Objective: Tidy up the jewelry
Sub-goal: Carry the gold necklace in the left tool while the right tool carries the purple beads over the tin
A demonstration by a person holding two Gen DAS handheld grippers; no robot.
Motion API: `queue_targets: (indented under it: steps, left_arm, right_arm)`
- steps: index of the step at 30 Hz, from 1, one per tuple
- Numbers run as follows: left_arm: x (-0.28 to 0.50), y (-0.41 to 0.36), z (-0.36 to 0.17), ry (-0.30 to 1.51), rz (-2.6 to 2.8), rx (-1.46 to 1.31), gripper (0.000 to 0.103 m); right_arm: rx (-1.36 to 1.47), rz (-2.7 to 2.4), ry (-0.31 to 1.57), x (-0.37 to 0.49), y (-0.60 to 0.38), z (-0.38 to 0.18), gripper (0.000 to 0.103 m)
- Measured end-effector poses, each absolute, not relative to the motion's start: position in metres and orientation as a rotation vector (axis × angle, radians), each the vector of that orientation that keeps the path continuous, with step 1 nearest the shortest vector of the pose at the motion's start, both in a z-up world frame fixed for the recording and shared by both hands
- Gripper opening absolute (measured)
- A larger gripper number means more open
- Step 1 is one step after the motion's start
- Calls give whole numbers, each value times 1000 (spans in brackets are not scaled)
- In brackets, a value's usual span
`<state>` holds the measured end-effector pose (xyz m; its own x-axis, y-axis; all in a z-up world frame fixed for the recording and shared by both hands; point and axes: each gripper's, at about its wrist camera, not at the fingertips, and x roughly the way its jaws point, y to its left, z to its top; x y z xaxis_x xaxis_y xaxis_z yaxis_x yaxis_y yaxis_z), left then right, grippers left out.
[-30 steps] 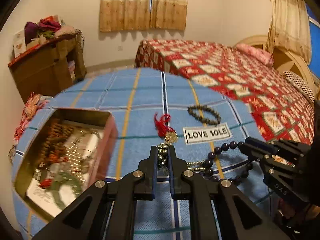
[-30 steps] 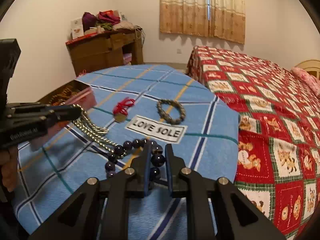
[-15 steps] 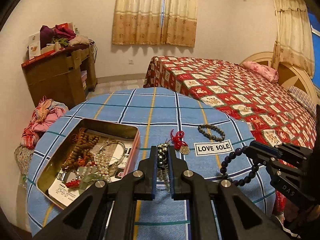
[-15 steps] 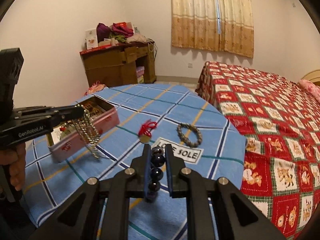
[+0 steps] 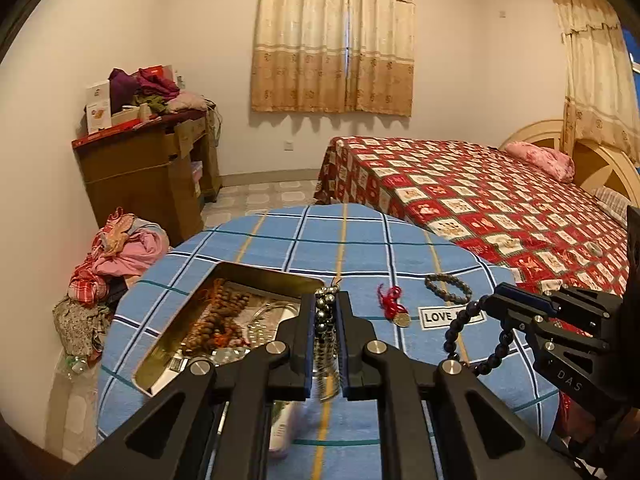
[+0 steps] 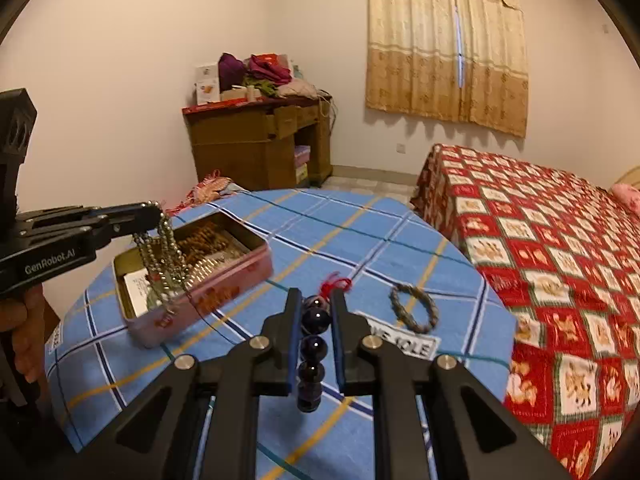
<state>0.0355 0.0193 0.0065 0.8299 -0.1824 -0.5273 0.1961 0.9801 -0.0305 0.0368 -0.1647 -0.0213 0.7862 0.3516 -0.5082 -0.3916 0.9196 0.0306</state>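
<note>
My left gripper [image 5: 325, 304] is shut on a silver bead chain [image 5: 325, 332]. In the right wrist view that chain [image 6: 162, 256] hangs from the left gripper [image 6: 150, 212] over the near end of the open pink tin [image 6: 208, 300]. The tin [image 5: 224, 276] holds brown beads and other jewelry. My right gripper [image 6: 314, 304] is shut on a dark purple bead bracelet [image 6: 314, 344], held above the table; it also shows in the left wrist view [image 5: 460, 328]. A red-tasselled charm [image 5: 394, 306] and a grey-green bead bracelet [image 5: 448, 288] lie on the blue checked tablecloth [image 5: 360, 240].
A "LOVE SOLE" label [image 5: 438, 316] lies on the cloth by the bracelet. A bed with a red patterned cover [image 5: 480, 200] stands right of the table. A wooden desk [image 5: 152, 168] and a clothes pile [image 5: 116, 256] are at the left.
Both grippers have risen from the table with their strings of beads. The left one has carried the silver chain leftward to over the tin.
</note>
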Motion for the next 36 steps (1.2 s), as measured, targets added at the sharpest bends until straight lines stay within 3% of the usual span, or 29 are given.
queue_targets:
  steps: [24, 36]
  left_arm:
    - [46, 75, 50, 466, -74, 79, 8]
    - [68, 94, 35, 502, -27, 74, 8]
  right_arm:
    - [-164, 554, 453, 66, -85, 16, 16]
    - [-173, 594, 458, 80, -55, 17, 16]
